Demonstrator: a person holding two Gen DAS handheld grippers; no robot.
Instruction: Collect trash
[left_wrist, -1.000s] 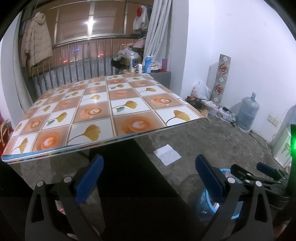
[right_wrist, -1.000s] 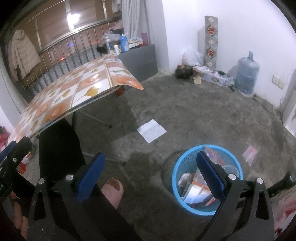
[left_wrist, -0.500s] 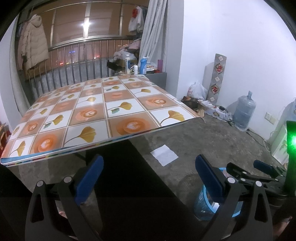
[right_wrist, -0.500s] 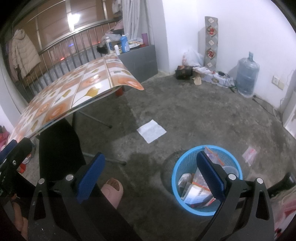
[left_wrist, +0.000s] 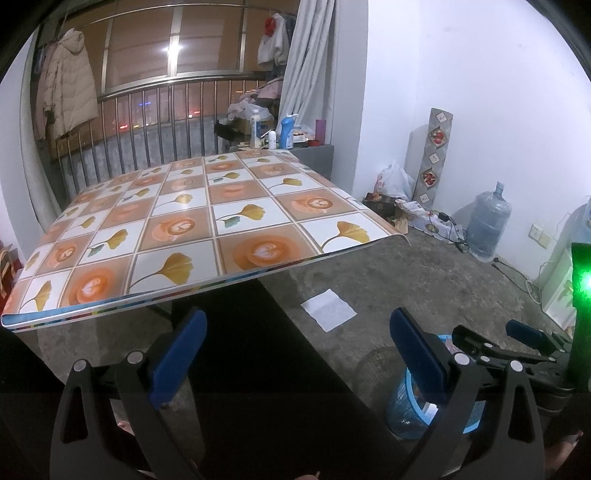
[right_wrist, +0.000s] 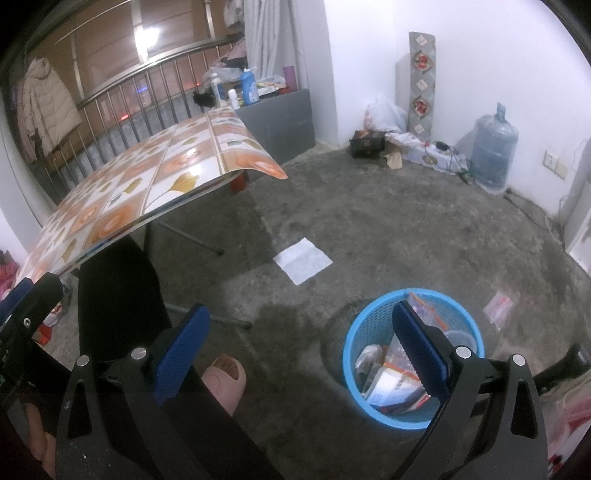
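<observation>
1. Paper sheet (right_wrist: 303, 260) lies flat on the floor, between the surface (right_wrist: 155, 177) and the blue basket (right_wrist: 369, 314).
2. Both jaws spread, empty: right hand-held gripper (right_wrist: 301, 343), left hand-held gripper (left_wrist: 295, 347).
3. One edge should be pinched by the right; flat sheets slip.
</observation>
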